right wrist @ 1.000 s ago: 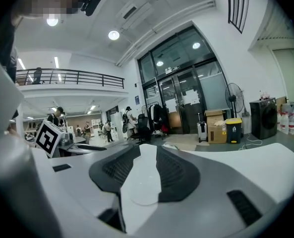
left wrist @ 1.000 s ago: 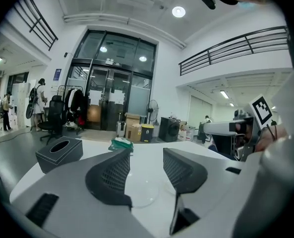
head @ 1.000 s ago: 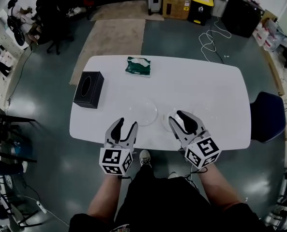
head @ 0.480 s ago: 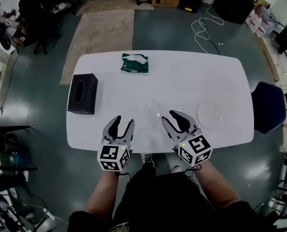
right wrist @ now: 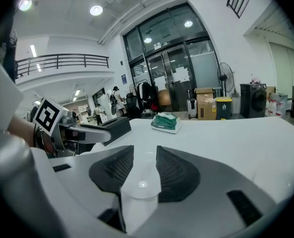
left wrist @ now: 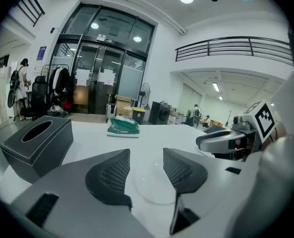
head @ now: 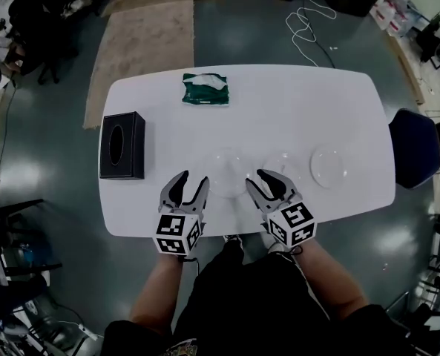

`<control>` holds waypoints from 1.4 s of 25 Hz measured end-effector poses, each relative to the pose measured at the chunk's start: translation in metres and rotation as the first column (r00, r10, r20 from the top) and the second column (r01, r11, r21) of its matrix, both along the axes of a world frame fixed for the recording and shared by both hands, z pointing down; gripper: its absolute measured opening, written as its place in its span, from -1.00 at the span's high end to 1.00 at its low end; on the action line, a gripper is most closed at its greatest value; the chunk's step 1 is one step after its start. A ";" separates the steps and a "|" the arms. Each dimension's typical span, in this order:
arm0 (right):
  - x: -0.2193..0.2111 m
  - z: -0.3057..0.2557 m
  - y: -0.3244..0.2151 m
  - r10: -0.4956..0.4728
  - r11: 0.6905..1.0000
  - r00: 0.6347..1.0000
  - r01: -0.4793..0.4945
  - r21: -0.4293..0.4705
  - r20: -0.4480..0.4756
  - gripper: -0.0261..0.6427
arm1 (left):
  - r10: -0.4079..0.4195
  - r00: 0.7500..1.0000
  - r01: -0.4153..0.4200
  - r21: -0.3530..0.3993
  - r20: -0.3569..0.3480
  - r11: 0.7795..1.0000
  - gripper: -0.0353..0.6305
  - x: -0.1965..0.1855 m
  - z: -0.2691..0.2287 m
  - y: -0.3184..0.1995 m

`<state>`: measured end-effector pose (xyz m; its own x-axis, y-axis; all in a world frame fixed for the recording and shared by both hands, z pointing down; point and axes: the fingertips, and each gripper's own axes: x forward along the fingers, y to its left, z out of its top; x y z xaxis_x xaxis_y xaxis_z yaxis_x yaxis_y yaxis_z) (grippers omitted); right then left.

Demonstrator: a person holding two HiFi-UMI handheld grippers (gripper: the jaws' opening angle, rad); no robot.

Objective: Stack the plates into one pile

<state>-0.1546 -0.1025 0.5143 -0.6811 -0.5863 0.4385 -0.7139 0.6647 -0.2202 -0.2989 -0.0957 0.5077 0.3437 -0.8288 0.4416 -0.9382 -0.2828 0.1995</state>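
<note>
Three clear plates lie in a row near the front of the white table [head: 279, 110]: a left plate [head: 225, 170], a middle plate [head: 284, 165] and a right plate [head: 329, 167]. My left gripper [head: 191, 182] hovers open just left of and nearer than the left plate. In the left gripper view that plate [left wrist: 156, 187] shows between and beyond the spread jaws of the left gripper [left wrist: 147, 158]. My right gripper [head: 264, 181] is open at the near edge of the middle plate. In the right gripper view the right gripper [right wrist: 144, 156] holds nothing I can see.
A black tissue box [head: 122, 145] stands at the table's left. A green packet [head: 205, 89] lies at the back. A blue chair [head: 414, 158] sits off the right end. Cables and boxes are on the floor behind.
The head view has shifted, so the table sits higher and the right plate shows more clearly. Both grippers stay open near the front edge, close to the same plates.
</note>
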 end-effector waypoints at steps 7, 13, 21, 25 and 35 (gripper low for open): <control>-0.017 0.039 0.004 -0.017 0.999 0.996 0.013 -0.048 -0.089 0.45 | 0.033 0.999 -0.034 -0.043 -0.008 0.998 0.26 -0.006 0.023 -0.009; -0.022 0.078 0.011 -0.056 0.995 0.975 0.037 -0.093 -0.214 0.45 | 0.052 0.999 -0.053 -0.079 -0.004 0.995 0.26 -0.010 0.040 -0.010; -0.023 0.109 0.021 -0.087 0.985 0.953 0.040 -0.166 -0.289 0.47 | 0.071 0.997 -0.072 -0.127 -0.008 0.989 0.26 -0.008 0.061 -0.015; -0.024 0.116 0.023 -0.095 0.985 0.945 0.044 -0.166 -0.312 0.50 | 0.076 0.997 -0.078 -0.148 -0.016 0.986 0.26 -0.005 0.073 -0.020; -0.023 0.123 0.026 -0.104 0.981 0.942 0.043 -0.191 -0.320 0.53 | 0.079 0.994 -0.091 -0.203 -0.070 0.975 0.26 0.008 0.095 -0.029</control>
<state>-0.1779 -0.0763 0.6378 -0.5208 -0.4317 0.7365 -0.7169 0.6896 -0.1028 -0.2906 -0.1243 0.6024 0.4407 -0.6890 0.5753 -0.8967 -0.3081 0.3178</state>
